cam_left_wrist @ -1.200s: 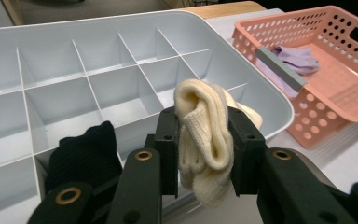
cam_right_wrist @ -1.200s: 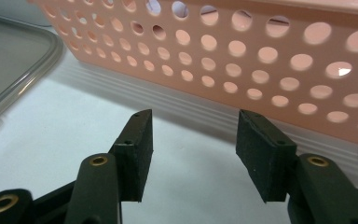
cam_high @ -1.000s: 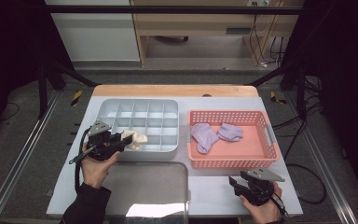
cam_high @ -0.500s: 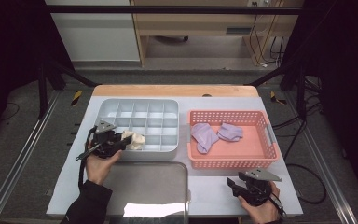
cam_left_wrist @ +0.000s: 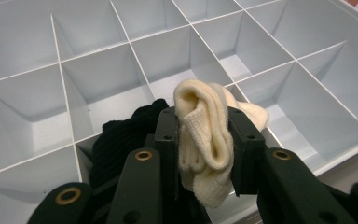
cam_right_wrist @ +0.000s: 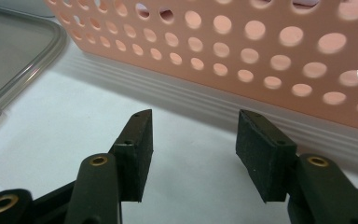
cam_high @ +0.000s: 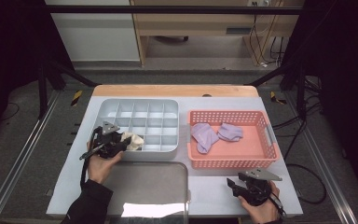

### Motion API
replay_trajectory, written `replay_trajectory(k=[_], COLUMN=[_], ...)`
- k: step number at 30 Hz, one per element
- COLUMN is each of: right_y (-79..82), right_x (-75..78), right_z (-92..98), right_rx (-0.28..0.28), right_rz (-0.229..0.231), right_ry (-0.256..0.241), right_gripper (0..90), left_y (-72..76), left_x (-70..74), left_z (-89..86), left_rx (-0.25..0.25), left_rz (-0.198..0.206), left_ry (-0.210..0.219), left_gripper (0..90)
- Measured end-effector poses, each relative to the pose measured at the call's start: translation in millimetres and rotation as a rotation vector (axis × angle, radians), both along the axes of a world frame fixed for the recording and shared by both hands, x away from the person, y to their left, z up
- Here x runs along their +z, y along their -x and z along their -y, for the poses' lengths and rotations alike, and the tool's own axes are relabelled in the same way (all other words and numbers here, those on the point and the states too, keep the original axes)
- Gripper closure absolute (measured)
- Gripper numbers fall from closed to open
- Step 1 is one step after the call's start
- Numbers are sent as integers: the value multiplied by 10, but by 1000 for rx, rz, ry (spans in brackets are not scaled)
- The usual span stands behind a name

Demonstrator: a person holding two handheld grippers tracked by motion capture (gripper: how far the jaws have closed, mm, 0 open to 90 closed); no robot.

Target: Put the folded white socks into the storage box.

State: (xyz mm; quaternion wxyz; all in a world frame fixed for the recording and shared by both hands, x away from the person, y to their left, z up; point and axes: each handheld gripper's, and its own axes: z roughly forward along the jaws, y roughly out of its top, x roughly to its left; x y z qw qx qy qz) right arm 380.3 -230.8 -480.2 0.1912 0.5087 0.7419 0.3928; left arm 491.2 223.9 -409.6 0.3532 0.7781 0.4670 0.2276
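Observation:
My left gripper (cam_high: 127, 141) is shut on a cream sock (cam_high: 134, 140) and holds it over the front left cells of the grey divided tray (cam_high: 140, 106). In the left gripper view the cream sock (cam_left_wrist: 205, 140) is folded between the jaws, with a black sock (cam_left_wrist: 121, 135) in the cell just to its left. Two purple socks (cam_high: 204, 135) (cam_high: 230, 131) lie in the pink basket (cam_high: 270, 140). My right gripper (cam_high: 230, 185) rests low on the table in front of the basket, open with nothing between its jaws (cam_right_wrist: 193, 154).
A clear tray lid (cam_high: 149, 186) lies on the white table in front of the divided tray. The pink basket wall (cam_right_wrist: 242, 51) stands close ahead of the right gripper. A wooden strip (cam_high: 172, 90) runs along the table's far edge.
My left gripper has moved slightly right and forward with the cream sock, further over the tray. The right gripper has shifted slightly left and stays open.

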Motion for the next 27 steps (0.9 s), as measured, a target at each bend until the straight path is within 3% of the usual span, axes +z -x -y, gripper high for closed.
replay_trajectory(k=[5, 10, 15, 20, 24, 27], right_y=[-2, -9, -7, -9, 0, 0], right_x=[-7, -16, -22, -30, -31, -31], right_z=[0, -11, -25, -14, -15, -14], right_rx=[1, 6, 11, 13, 14, 11], right_rz=[-4, -12, -17, -20, -27, -28], right_ry=[3, 1, 0, -2, -11, -14], right_gripper=[468, 467, 467, 466, 462, 462], left_y=[-13, -24, -78, -92, -70, -52], left_x=[6, -30, -145, -147, -109, -95], left_z=[-11, 55, 71, 40, 26, 40], left_rx=[-36, -69, -55, -59, -66, -61], left_rz=[-40, -69, -101, -116, -109, -94], left_ry=[1, -26, 24, 68, 97, 98], left_gripper=[677, 676, 665, 602, 480, 487])
